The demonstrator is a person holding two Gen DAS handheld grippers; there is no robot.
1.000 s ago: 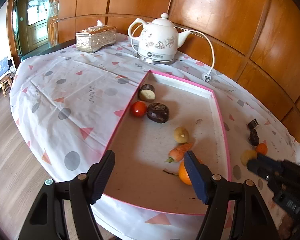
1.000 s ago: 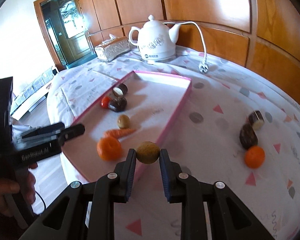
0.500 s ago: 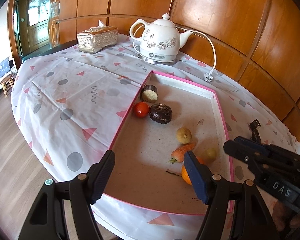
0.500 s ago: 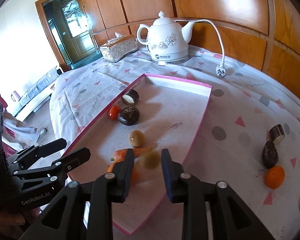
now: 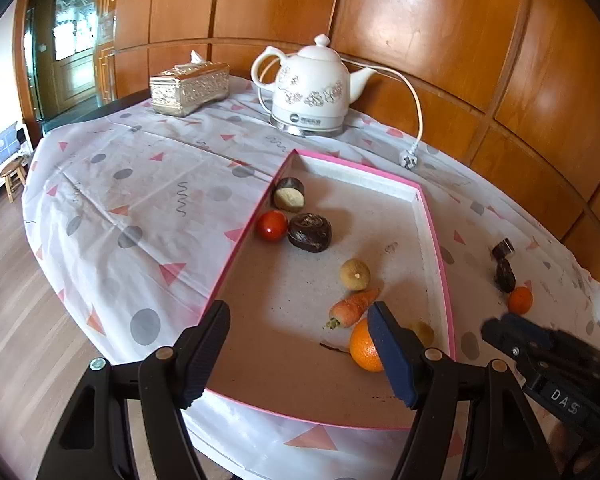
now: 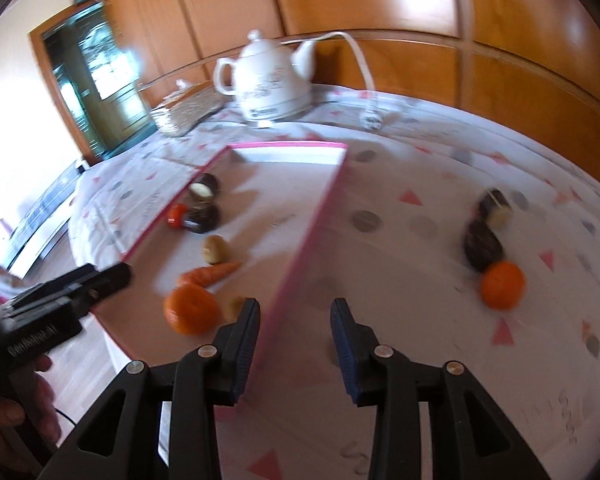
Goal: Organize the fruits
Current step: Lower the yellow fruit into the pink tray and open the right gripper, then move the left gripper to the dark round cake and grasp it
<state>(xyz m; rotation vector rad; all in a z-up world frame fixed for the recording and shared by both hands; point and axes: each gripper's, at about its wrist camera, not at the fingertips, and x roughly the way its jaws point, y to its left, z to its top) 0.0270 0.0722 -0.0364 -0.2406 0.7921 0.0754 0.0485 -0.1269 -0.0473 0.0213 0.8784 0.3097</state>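
Observation:
A pink-rimmed tray (image 5: 436,224) holds a cut dark fruit (image 5: 289,194), a tomato (image 5: 272,225), a dark round fruit (image 5: 310,232), a tan fruit (image 5: 355,275), a carrot (image 5: 352,307), an orange (image 5: 363,346) and a yellowish fruit (image 5: 423,332). My left gripper (image 5: 300,344) is open and empty over the tray's near end. My right gripper (image 6: 294,344) is open and empty above the tray's right rim (image 6: 300,248). On the cloth to the right lie a cut dark fruit (image 6: 496,204), a dark fruit (image 6: 482,246) and a small orange (image 6: 503,285).
A white kettle (image 5: 310,88) with cord and plug (image 5: 409,159) stands behind the tray. A silver tissue box (image 5: 189,88) sits at the back left. The table edge drops to a wooden floor on the left.
My right gripper opened and let go of the yellowish fruit, which now lies in the tray beside the orange. The gripper then swung right, off the tray.

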